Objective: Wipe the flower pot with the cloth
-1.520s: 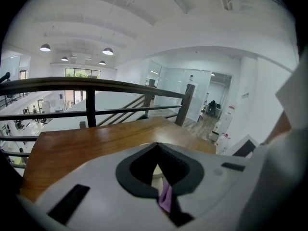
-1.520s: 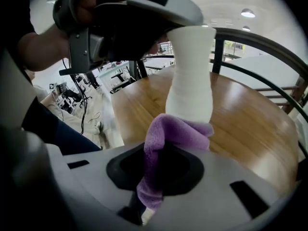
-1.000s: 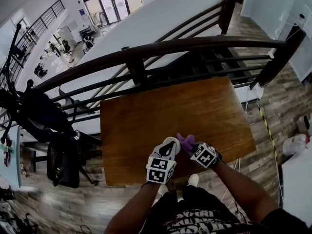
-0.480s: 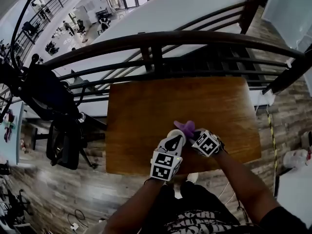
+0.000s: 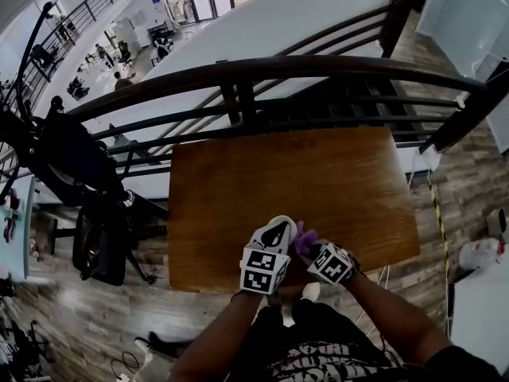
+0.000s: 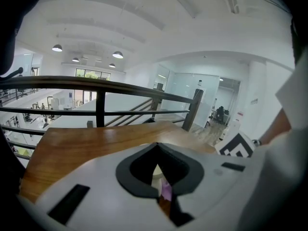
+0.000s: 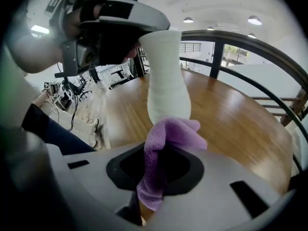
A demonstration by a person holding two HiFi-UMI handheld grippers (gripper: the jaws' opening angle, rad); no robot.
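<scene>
The flower pot (image 7: pixel 166 76) is at the near edge of the tabletop (image 5: pixel 318 189), in the fingers of the left gripper (image 5: pixel 277 233). The cloth (image 5: pixel 305 239), in the right gripper (image 5: pixel 312 251), touches it from the right. A railing (image 5: pixel 262 70) stands behind the tabletop, a chair (image 5: pixel 99 245) to its left.

At the near edge of the brown wooden table (image 5: pixel 318 189), the head view hides the white vase-shaped flower pot (image 7: pixel 166 85) under the left gripper (image 6: pixel 161 179) and its marker cube; only a tuft of the purple fleecy cloth (image 5: pixel 305 241) shows. The left gripper view's own pale housing blocks all but a sliver of pot and cloth. In the right gripper view the pot's rim is covered where the left gripper clamps it, its foot sits behind the cloth, and the cloth's lower end vanishes between the closed jaws of the right gripper (image 7: pixel 153 189). People (image 5: pixel 121 78) on the floor beyond the table are too small to make out.
</scene>
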